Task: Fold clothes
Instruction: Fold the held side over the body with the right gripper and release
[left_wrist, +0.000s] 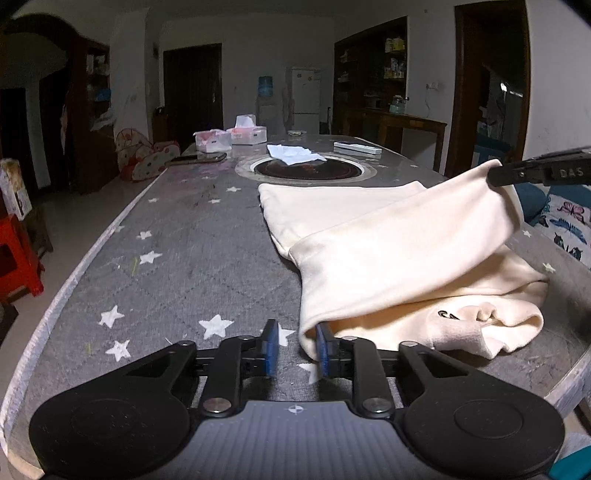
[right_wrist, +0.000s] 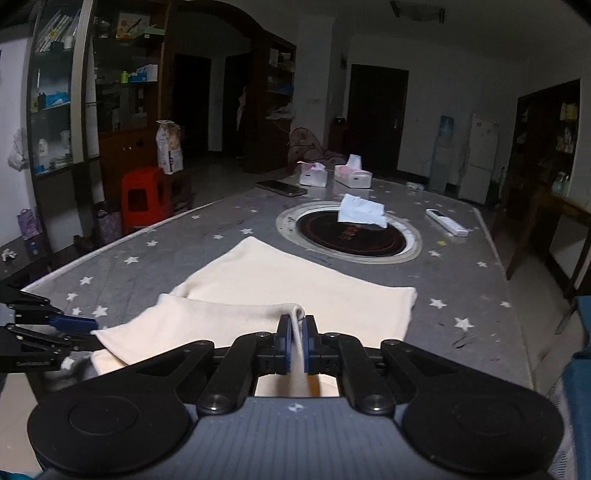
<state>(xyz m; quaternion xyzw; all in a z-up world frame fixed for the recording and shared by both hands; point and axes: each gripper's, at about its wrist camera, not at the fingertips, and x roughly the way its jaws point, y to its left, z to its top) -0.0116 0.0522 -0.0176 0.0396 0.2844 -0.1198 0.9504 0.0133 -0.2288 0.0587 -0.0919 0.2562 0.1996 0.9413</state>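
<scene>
Right now the cream garment (left_wrist: 399, 254) lies on the grey star-patterned surface (left_wrist: 177, 258), near its close edge and just short of the round dark inset (right_wrist: 351, 232) in the middle. It is a pale, soft, thick-looking cloth, partly doubled over: one flat layer rests on the surface while a second layer is lifted and draped above it as a loose fold. A small dark mark shows on the rumpled lower part in the left wrist view, too small to read.

Which kind of garment it is cannot be told, since its sleeves or legs are tucked under the fold. Its nearest edge is hidden behind the right gripper's body, and the room beyond is dim.

The left gripper (left_wrist: 295, 349) sits low over the surface, tilted downward, its blue-padded jaws a little apart with a corner of the cloth lying against the right-hand pad; no earlier view says more, and the pads do not press on it together. The right gripper (right_wrist: 296, 345) also points downward, raised above the surface, its jaws closed tight on a thin fold of the cloth's edge, holding that layer up.
</scene>
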